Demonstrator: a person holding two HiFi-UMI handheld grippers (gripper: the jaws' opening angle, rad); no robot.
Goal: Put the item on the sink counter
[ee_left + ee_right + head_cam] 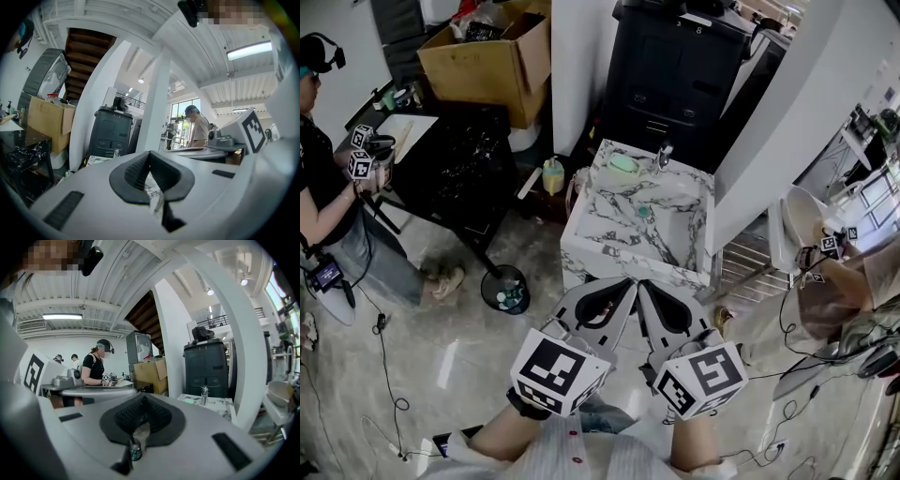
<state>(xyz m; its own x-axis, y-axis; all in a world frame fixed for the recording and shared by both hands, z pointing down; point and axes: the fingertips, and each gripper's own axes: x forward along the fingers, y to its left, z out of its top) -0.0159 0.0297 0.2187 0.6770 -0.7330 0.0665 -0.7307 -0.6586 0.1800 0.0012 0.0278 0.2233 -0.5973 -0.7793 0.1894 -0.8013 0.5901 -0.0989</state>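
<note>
Pale green pad [623, 163], flat on the back left of the counter [686, 176] of the marble sink [619, 258], just left of the tap [664, 156] and clear of the basin [670, 230], in which a small teal thing [644, 212] lies. A yellow-green bottle [552, 174] stands on the floor [469, 347] just beside the sink's left wall. Which of these is the item cannot be told: if it is the pad, it already lies where the task wants it; if it is the bottle, it stands off the counter. The left gripper [626, 284] and right gripper [645, 286] are held near the body, well short of the sink, tips side by side and pointing toward it. In each gripper view the ribbed pads meet with no gap and nothing is clamped between them, so both are fully closed and empty. Judged from the sink's form, the ledge is narrow, so anything set there sits best flat on the back strip, away from the basin's inner edge and not crowding the tap. At far left a person [328, 187] stands by a black table.
</note>
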